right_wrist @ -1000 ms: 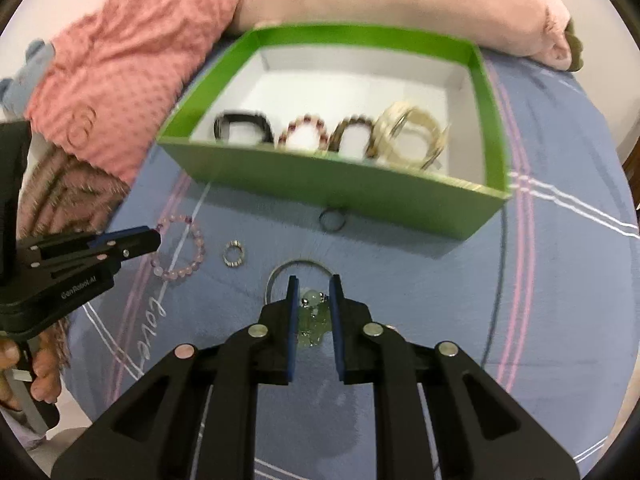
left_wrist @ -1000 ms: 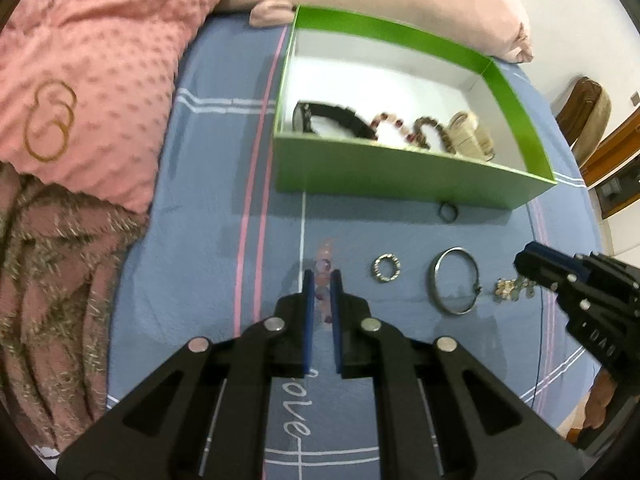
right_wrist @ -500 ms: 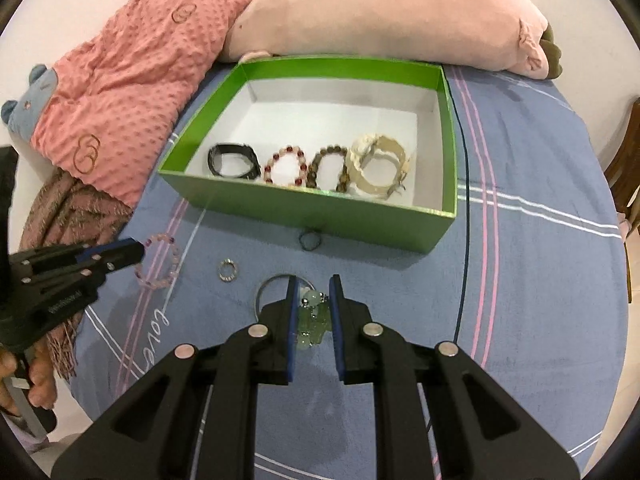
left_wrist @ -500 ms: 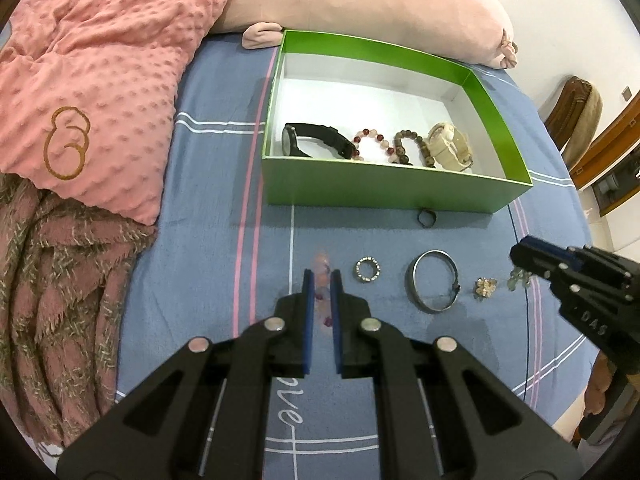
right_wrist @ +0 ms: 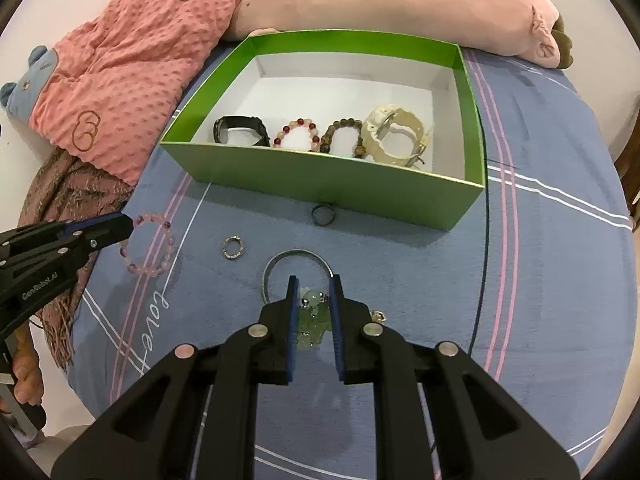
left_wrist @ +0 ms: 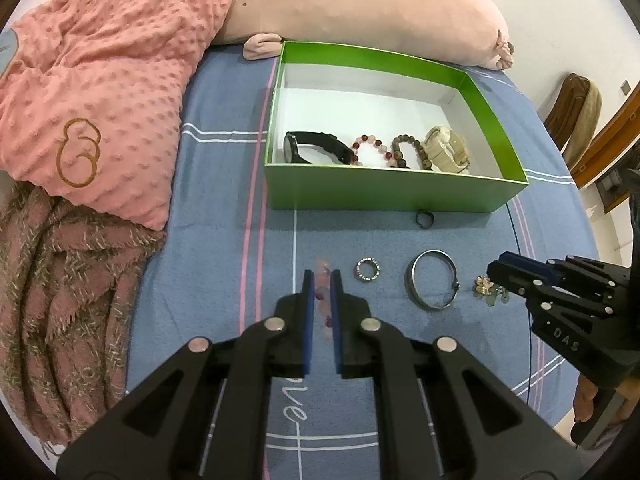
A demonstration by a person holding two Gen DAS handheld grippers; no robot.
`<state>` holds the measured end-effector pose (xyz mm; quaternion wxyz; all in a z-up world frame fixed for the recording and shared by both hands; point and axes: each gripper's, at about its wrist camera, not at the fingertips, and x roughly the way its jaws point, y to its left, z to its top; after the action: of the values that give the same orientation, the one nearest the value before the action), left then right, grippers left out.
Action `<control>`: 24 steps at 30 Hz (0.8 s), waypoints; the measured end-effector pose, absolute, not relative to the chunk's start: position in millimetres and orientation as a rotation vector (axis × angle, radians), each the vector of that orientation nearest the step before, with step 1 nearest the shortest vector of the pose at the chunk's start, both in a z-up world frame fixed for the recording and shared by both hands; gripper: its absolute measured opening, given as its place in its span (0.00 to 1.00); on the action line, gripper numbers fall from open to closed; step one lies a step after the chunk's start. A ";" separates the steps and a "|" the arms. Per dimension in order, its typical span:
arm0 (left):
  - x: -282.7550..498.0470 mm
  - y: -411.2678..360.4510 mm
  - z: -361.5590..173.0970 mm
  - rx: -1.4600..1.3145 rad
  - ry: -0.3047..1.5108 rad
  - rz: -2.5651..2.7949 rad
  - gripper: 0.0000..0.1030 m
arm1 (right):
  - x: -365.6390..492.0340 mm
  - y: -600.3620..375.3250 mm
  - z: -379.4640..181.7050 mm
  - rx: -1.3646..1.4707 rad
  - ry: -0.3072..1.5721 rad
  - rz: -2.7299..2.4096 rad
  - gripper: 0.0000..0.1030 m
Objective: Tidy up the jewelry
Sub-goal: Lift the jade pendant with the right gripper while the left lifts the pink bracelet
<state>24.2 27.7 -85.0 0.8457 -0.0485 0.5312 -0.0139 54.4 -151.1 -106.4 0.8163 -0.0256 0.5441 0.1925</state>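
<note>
right now the left tool [left_wrist: 321, 280] is sitting low centre in the left wrist view, fingers nearly together and clamping the pink bead bracelet [left_wrist: 322, 276], which is showing edge-on in the narrow gap. in the right wrist view that same bracelet [right_wrist: 149, 243] is hanging at the tip of the left tool [right_wrist: 127, 225] at mid left, over the blue bed sheet [left_wrist: 224, 240].

the right tool [right_wrist: 313, 285] is sitting low centre in its own view w/ fingers a bit apart, bracketing a pale green bead piece [right_wrist: 312, 316]; can't tell if the pads are actually touching it. it's showing at the right edge of the left wrist view too [left_wrist: 493, 270], w/ a small gold flower charm [left_wrist: 482, 285] just beside its tip.

still lying on the sheet btwn the tools: a small sparkly ring [left_wrist: 367, 269], a silver bangle [left_wrist: 431, 285], and a dark ring [left_wrist: 425, 219] just below the front wall of the green box [left_wrist: 392, 190].

inside the box, along the near wall, l to r: black watch [left_wrist: 316, 148], red-and-pink bead bracelet [left_wrist: 370, 150], brown bead bracelet [left_wrist: 408, 151], cream watch [left_wrist: 446, 152], each touching the next.

a pink dotted blanket [left_wrist: 100, 80] is filling upper left, a pink plush pillow [left_wrist: 360, 4] running across the top.
</note>
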 end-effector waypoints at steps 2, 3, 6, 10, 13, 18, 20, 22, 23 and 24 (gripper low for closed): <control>24.0 27.0 -84.9 -0.100 1.121 -0.031 0.08 | 54.2 -150.3 -107.2 -0.056 1.163 0.411 0.14; 23.9 27.0 -85.1 -0.100 1.121 -0.032 0.08 | 54.3 -150.2 -107.7 -0.056 1.164 0.410 0.14; 23.6 27.1 -84.0 -0.101 1.119 -0.036 0.08 | 54.3 -150.3 -108.8 -0.055 1.166 0.408 0.14; 23.3 25.6 -83.1 -0.098 1.116 -0.039 0.08 | 54.8 -150.9 -109.5 -0.055 1.167 0.408 0.14; 23.7 24.9 -83.4 -0.098 1.119 -0.040 0.08 | 54.6 -151.5 -109.7 -0.054 1.169 0.409 0.14; 24.2 25.7 -84.8 -0.102 1.122 -0.044 0.08 | 54.1 -152.3 -112.4 -0.048 1.175 0.405 0.14; 24.0 25.4 -83.9 -0.101 1.117 -0.048 0.08 | 54.0 -152.6 -112.2 -0.045 1.174 0.404 0.14; 23.0 24.5 -82.1 -0.096 1.110 -0.055 0.08 | 54.4 -152.9 -112.0 -0.046 1.172 0.405 0.14; 22.6 23.8 -80.9 -0.094 1.105 -0.059 0.08 | 54.0 -152.8 -111.8 -0.044 1.171 0.403 0.14; 22.5 23.2 -79.8 -0.094 1.103 -0.064 0.08 | 54.0 -152.9 -111.9 -0.044 1.169 0.403 0.14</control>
<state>22.5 23.2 -79.8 0.8503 -0.0444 0.5235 -0.0304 54.0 -152.9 -111.9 0.8146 -0.0204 0.5481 0.1889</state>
